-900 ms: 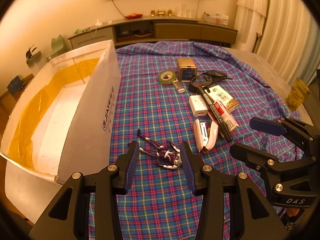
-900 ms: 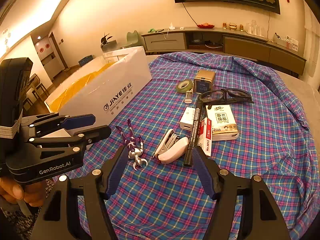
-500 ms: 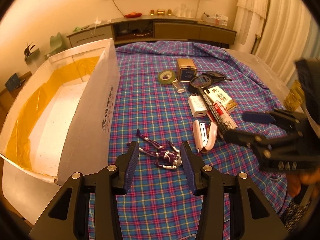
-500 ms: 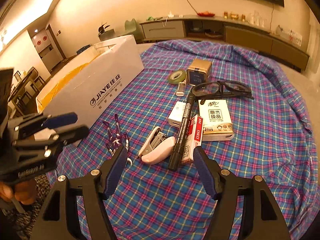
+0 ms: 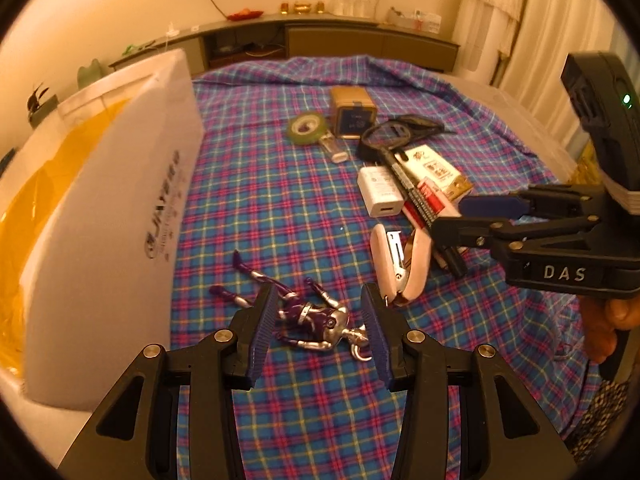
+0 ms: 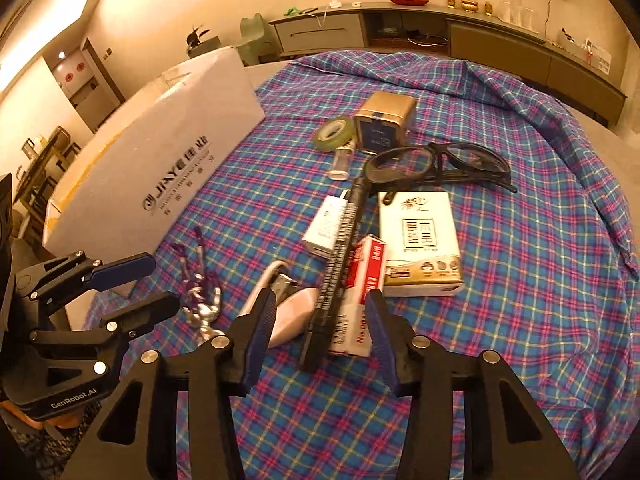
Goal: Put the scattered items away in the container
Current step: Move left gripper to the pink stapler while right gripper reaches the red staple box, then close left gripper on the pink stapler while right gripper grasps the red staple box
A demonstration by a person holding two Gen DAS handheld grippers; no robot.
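1. A plaid tablecloth covers the table and carries everything named here.
2. A white box with yellow lining stands open along the cloth's left edge; nothing shows inside it.
3. The left gripper tilts down near the front edge, jaws apart, blue pads on either side of the toy and not pressing it.
4. The right gripper also tilts down, jaws apart, over the near ends of the marker and the red-and-white pack; neither pad visibly touches them.
5. A white tissue pack lies right of the cluster in mid-cloth.
6. Black glasses lie just beyond it, touching the marker's far end.
7. A gold tin sits nearest the far edge.
8. A black marker runs lengthwise between the white charger and a red-and-white pack.
9. A pink stapler, lying open, is just left of the marker.
10. A purple-and-silver toy figure lies flat between the box and the stapler.
11. A green tape roll lies beside the tin.
12. A small clear bottle touches the tape.
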